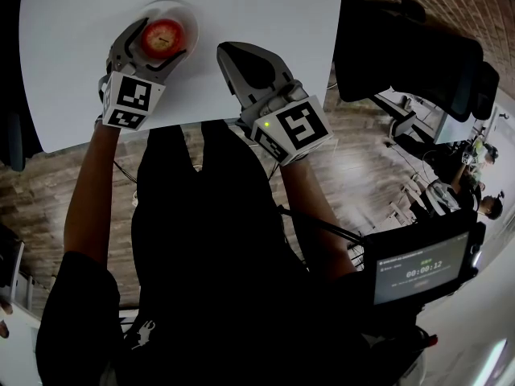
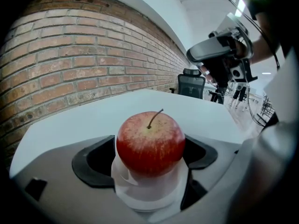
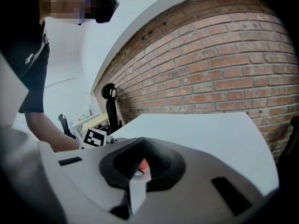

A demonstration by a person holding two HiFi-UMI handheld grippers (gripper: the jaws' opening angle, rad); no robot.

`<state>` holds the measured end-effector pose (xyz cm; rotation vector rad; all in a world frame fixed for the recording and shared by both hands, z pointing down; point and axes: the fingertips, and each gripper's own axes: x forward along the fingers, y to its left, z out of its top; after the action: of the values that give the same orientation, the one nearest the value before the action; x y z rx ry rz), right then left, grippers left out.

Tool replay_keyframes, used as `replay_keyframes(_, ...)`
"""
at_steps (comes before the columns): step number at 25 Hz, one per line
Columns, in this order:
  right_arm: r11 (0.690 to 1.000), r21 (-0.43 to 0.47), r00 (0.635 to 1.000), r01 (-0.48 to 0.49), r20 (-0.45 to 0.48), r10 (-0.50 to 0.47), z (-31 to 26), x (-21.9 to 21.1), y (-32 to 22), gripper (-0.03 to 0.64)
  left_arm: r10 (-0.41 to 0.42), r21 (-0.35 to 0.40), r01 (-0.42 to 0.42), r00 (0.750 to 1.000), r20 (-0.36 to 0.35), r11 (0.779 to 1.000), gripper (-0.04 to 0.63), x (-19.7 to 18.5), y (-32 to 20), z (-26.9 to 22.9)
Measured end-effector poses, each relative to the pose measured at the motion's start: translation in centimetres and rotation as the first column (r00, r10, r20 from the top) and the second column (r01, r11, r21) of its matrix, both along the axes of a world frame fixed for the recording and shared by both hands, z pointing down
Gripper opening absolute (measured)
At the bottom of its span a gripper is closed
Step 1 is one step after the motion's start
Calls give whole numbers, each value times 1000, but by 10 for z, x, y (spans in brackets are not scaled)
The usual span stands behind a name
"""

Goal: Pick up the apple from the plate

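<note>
The apple (image 2: 150, 143) sits upright on the white plate (image 2: 149, 192), stem up, at the far left of the white table (image 1: 273, 14); the left gripper (image 1: 157, 45) has its jaws closed against the apple's two sides, though the fruit hides the pads' inner faces; most of the plate is cut off by the jaws; the right gripper (image 1: 233, 55) rests on the table just beside it, jaws together and empty, a narrow slit showing only a red sliver.
</note>
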<state>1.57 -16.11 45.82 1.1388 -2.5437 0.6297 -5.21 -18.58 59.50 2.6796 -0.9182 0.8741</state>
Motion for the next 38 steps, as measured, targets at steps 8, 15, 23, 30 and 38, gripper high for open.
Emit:
replay_keyframes(8,1000,2,1000,-2,0,2,0,3,1,3,9,8,-9,1000,10,1000,416,0,0,-1)
replay_keyframes(15,1000,7,1000,-2,-1,2,-2,6,0,3,-4,20,4,1000,4,1000,413,0,-2,-3)
replay_keyframes(23,998,58,1000,28,0,-28,-15,4,-3,3,-21,34,21,1000,2,999,413,1,-11,-25)
replay_keyframes(30,992,111,998,57,8,-58,-41,0,-3,3,-61,38,62,998,-15,997,413,-2,-1,-51)
replay_keyframes(38,985,147,995,91,22,-95,-58,-5,1,3,-81,47,83,996,-34,995,413,5,9,-76)
